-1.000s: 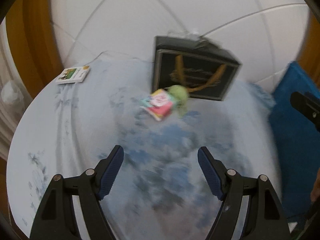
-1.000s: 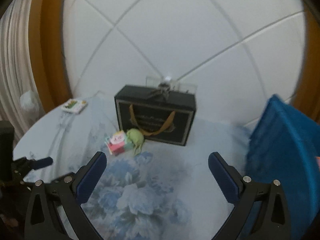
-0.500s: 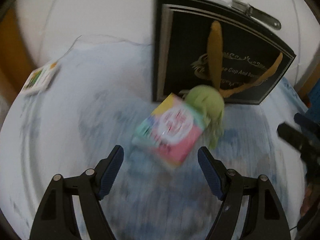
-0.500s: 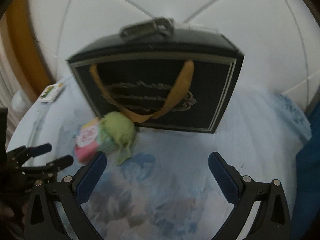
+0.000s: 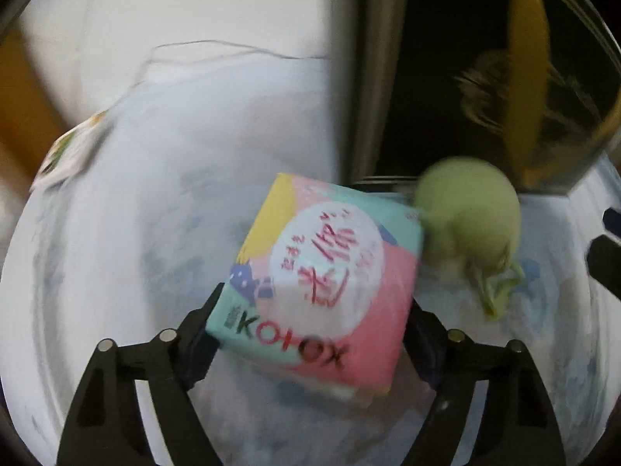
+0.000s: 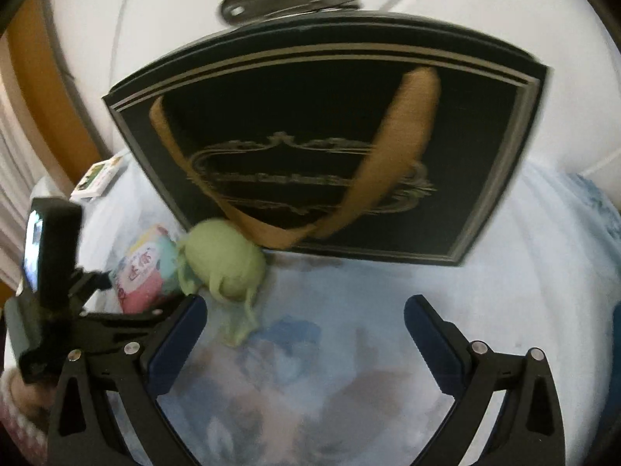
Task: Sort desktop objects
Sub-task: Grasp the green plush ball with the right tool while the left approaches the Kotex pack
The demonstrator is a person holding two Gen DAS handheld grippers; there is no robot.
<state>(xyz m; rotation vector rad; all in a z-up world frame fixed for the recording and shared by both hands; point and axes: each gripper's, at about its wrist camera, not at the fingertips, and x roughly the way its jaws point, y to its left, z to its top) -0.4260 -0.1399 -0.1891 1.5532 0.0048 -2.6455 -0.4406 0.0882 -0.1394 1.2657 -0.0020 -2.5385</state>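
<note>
With the left gripper (image 5: 310, 310) opening around the tissue pack (image 5: 322, 268) and the right gripper (image 6: 304, 330) gaping empty, centre the pack squarely before clamping, clear of the green pouch (image 5: 469, 217).

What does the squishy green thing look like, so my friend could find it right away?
Look for the big black gift bag with tan handles standing on the flowery blue cloth. Right at its lower left corner lies the green pouch, round and soft, with a loose tail of fabric. Beside it is a tissue pack, which is flat-sided, pink and printed; the pouch is plain pale green.
</note>
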